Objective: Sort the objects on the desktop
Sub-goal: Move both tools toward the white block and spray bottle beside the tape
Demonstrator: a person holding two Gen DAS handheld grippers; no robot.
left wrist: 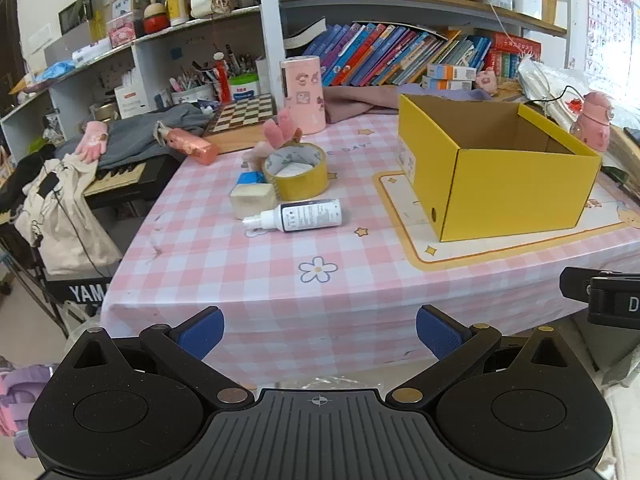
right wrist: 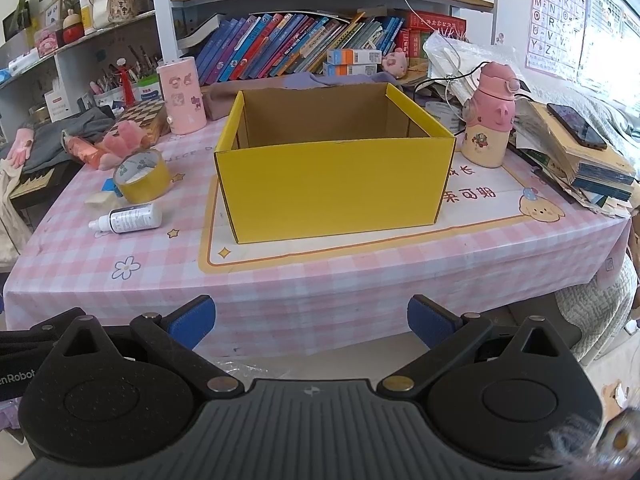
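The white spray bottle [left wrist: 304, 216] lies sideways on the tabletop [left wrist: 280, 280], at about twelve o'clock from the left hand-held gripper [left wrist: 320, 330], which is nearer. Both it and the right hand-held gripper [right wrist: 312, 320] are wide open and empty.

left gripper [left wrist: 320, 330]: jaws wide, empty | right gripper [right wrist: 311, 320]: jaws wide, empty

Wide-spread empty right tongs [right wrist: 311, 322] before yellow box [right wrist: 334, 188] on checked tablecloth [right wrist: 360, 276].
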